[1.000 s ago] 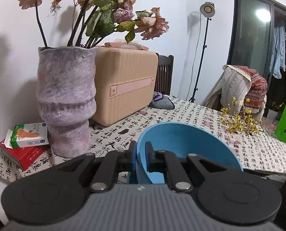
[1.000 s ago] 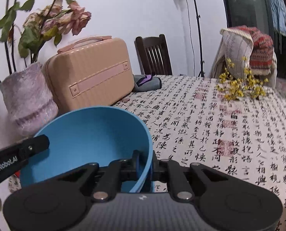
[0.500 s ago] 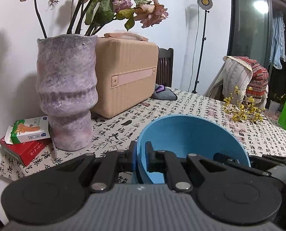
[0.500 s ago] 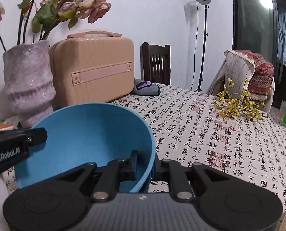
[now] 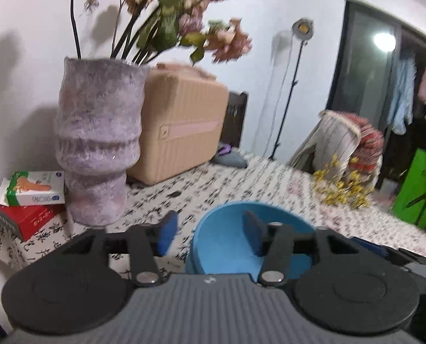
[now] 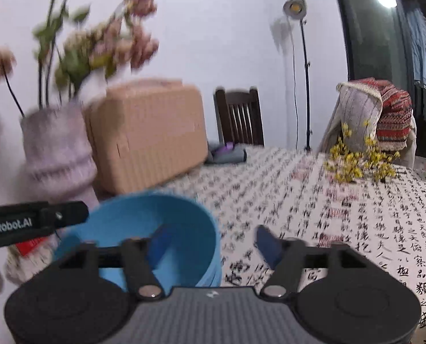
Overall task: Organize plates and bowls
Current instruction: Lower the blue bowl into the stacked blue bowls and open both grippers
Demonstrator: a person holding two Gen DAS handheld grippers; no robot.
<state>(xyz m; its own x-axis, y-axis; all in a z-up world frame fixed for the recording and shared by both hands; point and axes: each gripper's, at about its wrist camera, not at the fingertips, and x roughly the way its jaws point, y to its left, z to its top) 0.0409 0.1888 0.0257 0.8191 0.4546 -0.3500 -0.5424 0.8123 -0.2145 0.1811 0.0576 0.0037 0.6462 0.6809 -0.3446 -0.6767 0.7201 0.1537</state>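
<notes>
Bowl [image 5: 227,246], blue, sits on the patterned tablecloth [image 6: 341,215] near the front, ahead of the mauve vase [image 5: 96,143] and the tan suitcase [image 5: 181,132]; appears as more than one blue bowl nested, judging by the doubled rim on its left side, though blur leaves that unsure; no longer pinched at the rim as it was a second ago, when both claws were clamped on its wall from opposite sides.

Left gripper [image 5: 210,235] now spread apart, jaws just opened within the last half second; left blue pad [image 5: 167,235] outside the bowl over the cloth, right pad inside the bowl, near rim between them and clear of both.

Right gripper [image 6: 213,240] likewise parted wide, jaws just opened; one pad [image 6: 160,239] inside the bowl, the other off to the right above the cloth, wall between them without contact; shifted a little sideways since half a second ago, hence the smear across the background.

Black bar of the left tool visible at the left edge of the right view, just beside the bowl's far rim.

Red box [image 5: 21,218] with a white-and-green carton on top still beside the vase foot.
</notes>
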